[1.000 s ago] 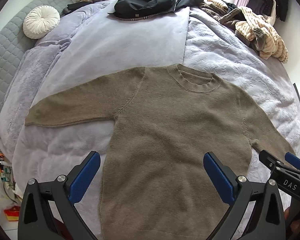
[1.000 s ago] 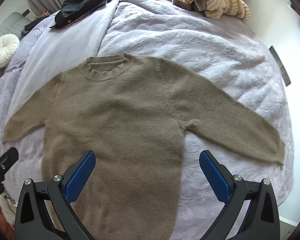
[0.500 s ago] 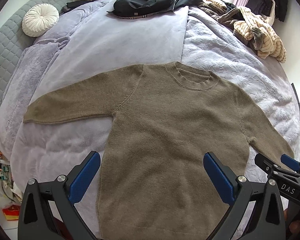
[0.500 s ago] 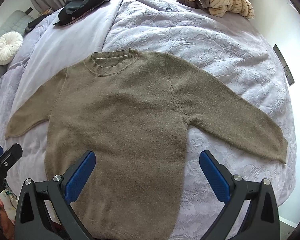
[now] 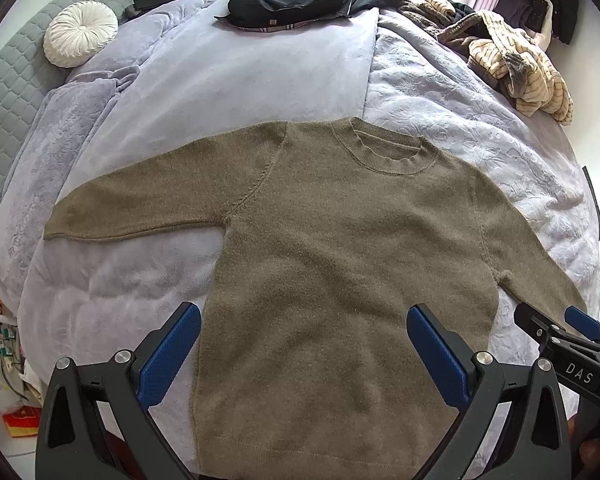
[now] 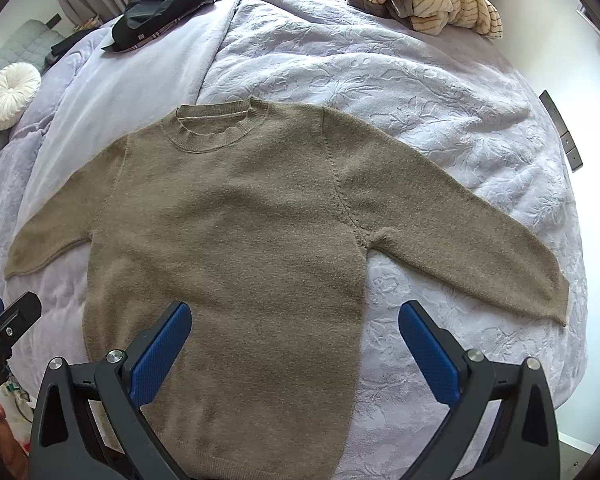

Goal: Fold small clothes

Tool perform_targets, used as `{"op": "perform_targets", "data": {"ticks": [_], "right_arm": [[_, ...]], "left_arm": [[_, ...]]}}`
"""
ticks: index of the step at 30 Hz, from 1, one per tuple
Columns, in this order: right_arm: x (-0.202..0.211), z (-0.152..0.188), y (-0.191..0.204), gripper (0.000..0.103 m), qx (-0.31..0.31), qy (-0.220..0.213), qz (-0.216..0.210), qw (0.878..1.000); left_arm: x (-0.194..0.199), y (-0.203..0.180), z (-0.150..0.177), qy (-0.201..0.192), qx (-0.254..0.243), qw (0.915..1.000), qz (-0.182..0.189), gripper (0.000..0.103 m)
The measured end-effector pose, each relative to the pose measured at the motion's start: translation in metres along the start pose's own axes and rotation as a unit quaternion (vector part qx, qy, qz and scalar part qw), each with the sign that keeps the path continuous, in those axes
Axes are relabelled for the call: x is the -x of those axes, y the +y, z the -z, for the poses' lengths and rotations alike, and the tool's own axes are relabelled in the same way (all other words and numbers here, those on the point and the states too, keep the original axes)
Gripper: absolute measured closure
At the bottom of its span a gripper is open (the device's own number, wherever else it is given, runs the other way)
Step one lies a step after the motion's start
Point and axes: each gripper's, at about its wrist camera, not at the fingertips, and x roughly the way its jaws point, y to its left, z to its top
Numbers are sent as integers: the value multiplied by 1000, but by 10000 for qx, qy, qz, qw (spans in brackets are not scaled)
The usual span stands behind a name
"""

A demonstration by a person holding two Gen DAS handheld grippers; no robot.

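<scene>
Your olive sweater [image 5: 340,264] lies flat on the lavender bedspread [image 5: 236,80] — sleeves spread wide. Your left gripper [image 5: 302,344] and right gripper [image 6: 294,340] hover above its hem, fingers apart, gripping nothing.

Both wrist views look down along the bed [image 5: 240,64], sharing the sweater [image 5: 340,260].

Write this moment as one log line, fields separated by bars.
sweater: flat on bed, unfolded | left gripper: open, empty | right gripper: open, empty
</scene>
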Motion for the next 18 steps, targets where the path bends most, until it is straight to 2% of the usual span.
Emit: {"op": "perform_targets", "data": {"ticks": [18], "right_arm": [[0,1,2,0,-4,-5,8,10000]], "left_arm": [[-4,4,5,67,45,10000,8,0]]}}
